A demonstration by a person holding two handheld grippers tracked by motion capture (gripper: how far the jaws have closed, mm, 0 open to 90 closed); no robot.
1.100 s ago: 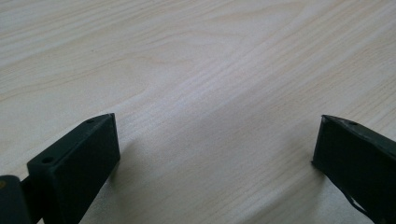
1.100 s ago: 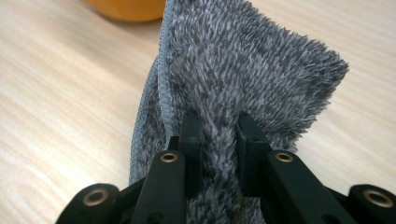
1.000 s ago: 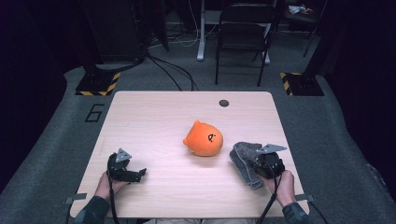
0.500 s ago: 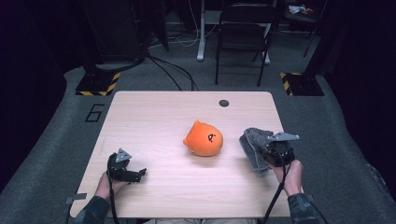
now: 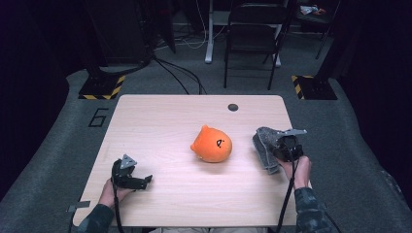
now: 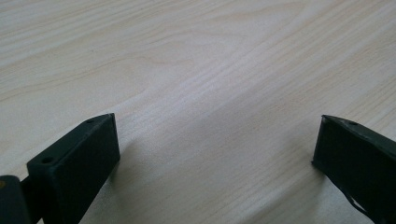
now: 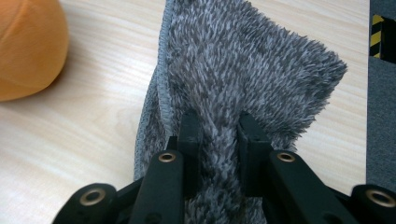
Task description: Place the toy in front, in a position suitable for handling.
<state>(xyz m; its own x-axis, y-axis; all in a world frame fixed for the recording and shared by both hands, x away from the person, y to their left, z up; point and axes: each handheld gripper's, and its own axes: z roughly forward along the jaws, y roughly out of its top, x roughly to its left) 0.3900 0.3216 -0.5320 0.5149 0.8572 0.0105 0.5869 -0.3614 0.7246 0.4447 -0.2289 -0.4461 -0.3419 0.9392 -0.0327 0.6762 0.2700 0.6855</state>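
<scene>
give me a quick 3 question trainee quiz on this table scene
1. True or false: the right gripper is shut on the grey fuzzy cloth.
2. How do the left gripper jaws stand? A) wide apart over bare table B) pinching the cloth C) closed on the toy
3. In the high view, what lies between the two grippers on the table?

Key
1. True.
2. A.
3. The orange plush toy, lying apart from both grippers.

Left hand-held gripper (image 5: 145,180) low and level, jaws wide apart; right hand-held gripper (image 5: 266,145) pinched nearly closed, forearm extended.
</scene>
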